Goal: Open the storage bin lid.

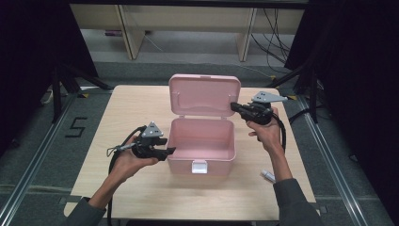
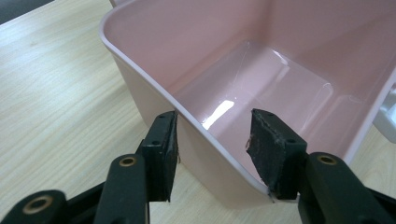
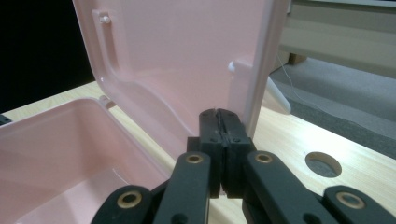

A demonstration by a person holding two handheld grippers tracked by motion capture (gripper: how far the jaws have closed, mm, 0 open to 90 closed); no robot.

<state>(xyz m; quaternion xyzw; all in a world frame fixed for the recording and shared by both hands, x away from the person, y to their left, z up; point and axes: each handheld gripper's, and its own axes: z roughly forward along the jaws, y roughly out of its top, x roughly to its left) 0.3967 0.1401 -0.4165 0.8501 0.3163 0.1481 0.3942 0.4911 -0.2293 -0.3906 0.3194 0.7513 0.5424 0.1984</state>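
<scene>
My left claw (image 2: 212, 154) part-open astride the pink storage box's (image 1: 201, 141) left wall, pads not pressing, my right claw (image 3: 225, 122) closed empty by the raised lid (image 1: 204, 95), tabletop (image 1: 141, 188) beneath the box.

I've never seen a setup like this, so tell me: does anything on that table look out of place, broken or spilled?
Nothing is spilled or broken. The pink box stands open and bare inside, lid upright. One small oddity: a little white object lies loose near the table's right edge; too small to identify.

Even overhead light, dark edges, sharp.
</scene>
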